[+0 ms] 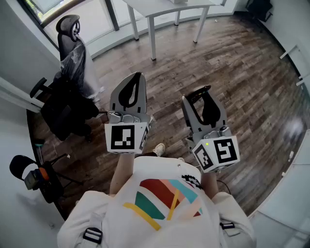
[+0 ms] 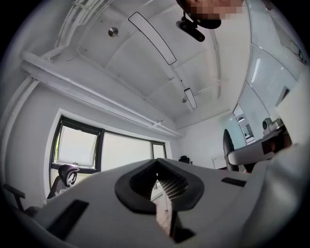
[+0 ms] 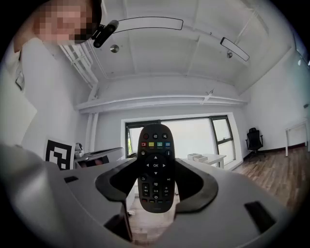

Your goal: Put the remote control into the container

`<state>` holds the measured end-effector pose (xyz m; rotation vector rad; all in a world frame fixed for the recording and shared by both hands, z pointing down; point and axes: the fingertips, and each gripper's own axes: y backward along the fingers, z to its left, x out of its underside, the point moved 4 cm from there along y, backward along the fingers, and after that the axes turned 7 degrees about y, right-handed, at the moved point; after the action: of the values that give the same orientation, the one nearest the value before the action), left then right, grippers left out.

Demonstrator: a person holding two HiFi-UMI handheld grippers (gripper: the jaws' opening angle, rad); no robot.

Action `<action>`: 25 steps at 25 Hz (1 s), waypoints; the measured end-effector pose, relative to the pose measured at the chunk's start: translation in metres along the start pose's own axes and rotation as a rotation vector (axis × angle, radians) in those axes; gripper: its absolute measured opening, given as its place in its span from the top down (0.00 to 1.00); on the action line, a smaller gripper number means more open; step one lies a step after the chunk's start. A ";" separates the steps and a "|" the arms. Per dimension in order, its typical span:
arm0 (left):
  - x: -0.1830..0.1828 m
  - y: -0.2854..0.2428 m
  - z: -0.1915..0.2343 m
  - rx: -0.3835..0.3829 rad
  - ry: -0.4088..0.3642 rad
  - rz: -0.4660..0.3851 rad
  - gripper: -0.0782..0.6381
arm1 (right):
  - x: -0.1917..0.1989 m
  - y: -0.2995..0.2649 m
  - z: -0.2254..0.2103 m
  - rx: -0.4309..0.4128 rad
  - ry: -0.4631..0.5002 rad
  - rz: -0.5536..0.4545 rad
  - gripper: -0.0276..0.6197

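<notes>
A black remote control (image 3: 155, 167) with coloured buttons stands upright between the jaws of my right gripper (image 3: 155, 180), which is shut on it, buttons facing the camera. In the head view the remote control (image 1: 198, 94) shows as a dark bar at the tip of the right gripper (image 1: 201, 99), held level in front of the person's chest. My left gripper (image 1: 131, 85) is beside it to the left, raised slightly. Its jaws meet at the tip in the left gripper view, and the left gripper (image 2: 157, 167) holds nothing. No container shows in any view.
Dark wood floor (image 1: 232, 72) lies below the grippers. A white table (image 1: 164, 7) stands at the far end by the window. An office chair (image 1: 68, 29) and black gear (image 1: 63, 109) stand at the left, with a small device on a stand (image 1: 34, 177) nearer.
</notes>
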<state>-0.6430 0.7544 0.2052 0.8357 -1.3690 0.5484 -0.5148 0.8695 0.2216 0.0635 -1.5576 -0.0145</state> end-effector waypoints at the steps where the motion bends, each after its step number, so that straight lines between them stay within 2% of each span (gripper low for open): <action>1: 0.000 0.000 0.002 -0.001 0.002 0.000 0.88 | 0.000 -0.001 0.001 0.000 -0.003 -0.001 0.58; 7: 0.007 0.002 0.020 -0.013 0.013 0.016 0.88 | 0.005 -0.012 0.009 0.013 0.005 0.008 0.58; 17: 0.029 -0.006 0.066 -0.054 0.084 0.028 0.88 | 0.011 -0.042 0.020 0.041 0.032 0.035 0.58; 25: 0.045 -0.038 0.103 -0.026 0.087 0.041 0.88 | 0.027 -0.069 0.014 0.126 0.025 0.080 0.58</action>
<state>-0.6712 0.6450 0.2417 0.7557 -1.3135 0.5913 -0.5260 0.7986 0.2450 0.1006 -1.5342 0.1474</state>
